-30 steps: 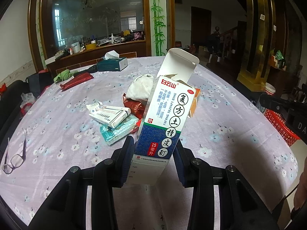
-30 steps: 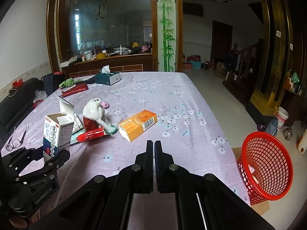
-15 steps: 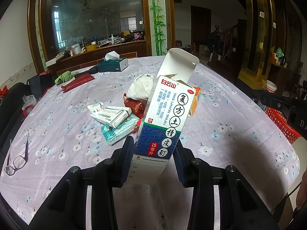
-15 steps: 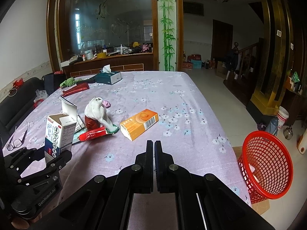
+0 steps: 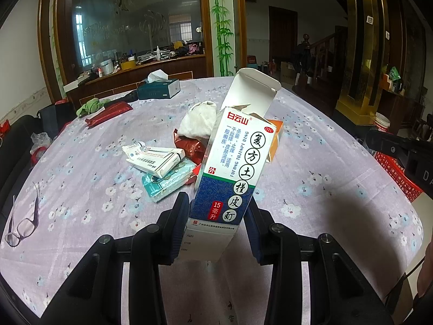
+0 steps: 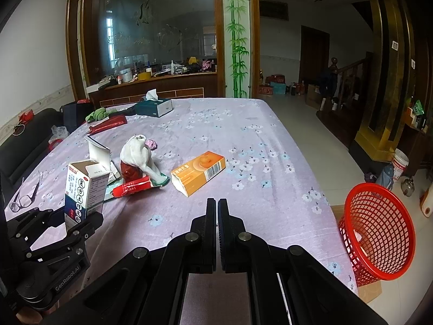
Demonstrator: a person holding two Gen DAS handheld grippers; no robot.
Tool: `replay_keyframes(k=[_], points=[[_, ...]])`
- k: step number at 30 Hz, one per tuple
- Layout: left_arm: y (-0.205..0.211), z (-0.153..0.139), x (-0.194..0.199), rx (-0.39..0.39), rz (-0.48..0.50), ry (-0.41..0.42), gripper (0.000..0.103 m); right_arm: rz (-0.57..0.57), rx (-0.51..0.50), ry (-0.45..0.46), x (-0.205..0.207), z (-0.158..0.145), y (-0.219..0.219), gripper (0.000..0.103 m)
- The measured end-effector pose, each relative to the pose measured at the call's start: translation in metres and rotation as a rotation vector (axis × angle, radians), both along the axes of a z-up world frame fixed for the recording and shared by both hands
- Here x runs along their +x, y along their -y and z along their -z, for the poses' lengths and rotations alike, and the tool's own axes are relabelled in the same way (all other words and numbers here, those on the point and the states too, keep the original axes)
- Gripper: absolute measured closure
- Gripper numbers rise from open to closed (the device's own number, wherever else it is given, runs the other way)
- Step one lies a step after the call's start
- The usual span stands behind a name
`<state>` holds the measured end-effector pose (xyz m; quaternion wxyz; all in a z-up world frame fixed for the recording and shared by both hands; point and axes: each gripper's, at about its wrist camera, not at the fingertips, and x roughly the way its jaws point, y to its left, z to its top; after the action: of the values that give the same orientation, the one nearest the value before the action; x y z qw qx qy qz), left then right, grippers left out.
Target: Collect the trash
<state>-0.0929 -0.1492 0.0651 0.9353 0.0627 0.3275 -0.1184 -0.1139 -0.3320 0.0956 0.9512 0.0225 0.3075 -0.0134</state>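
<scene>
Change: the left tool (image 5: pixel 215 218) still grips the medicine box (image 5: pixel 232 173), now slightly nearer the orange box (image 6: pixel 199 172).
Box: upright, long axis leaning right, open flap up, above the counter (image 6: pixel 243 140).
Right tool (image 6: pixel 217 233): closed, empty.

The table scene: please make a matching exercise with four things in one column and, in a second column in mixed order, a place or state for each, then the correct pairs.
Things:
1. medicine box
2. orange box
3. red basket
4. eyeglasses

Places or states:
A. on the floor beside the table
B. lying flat on the tablecloth, near the middle
C. held upright, top flap open
D. near the table's left edge

Pairs: 1-C, 2-B, 3-A, 4-D
</scene>
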Motion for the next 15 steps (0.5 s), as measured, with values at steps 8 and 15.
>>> replay_keyframes(k=[8, 15], points=[[0.0004, 0.0020, 0.0004, 0.002, 0.001, -0.003, 0.064, 0.000, 0.002, 0.000, -0.0002, 0.0002, 0.0002, 0.101], [0.0011, 0.0031, 0.0007, 0.003, 0.001, -0.003, 0.064, 0.000, 0.006, 0.000, -0.0002, 0.0014, 0.0009, 0.101]])
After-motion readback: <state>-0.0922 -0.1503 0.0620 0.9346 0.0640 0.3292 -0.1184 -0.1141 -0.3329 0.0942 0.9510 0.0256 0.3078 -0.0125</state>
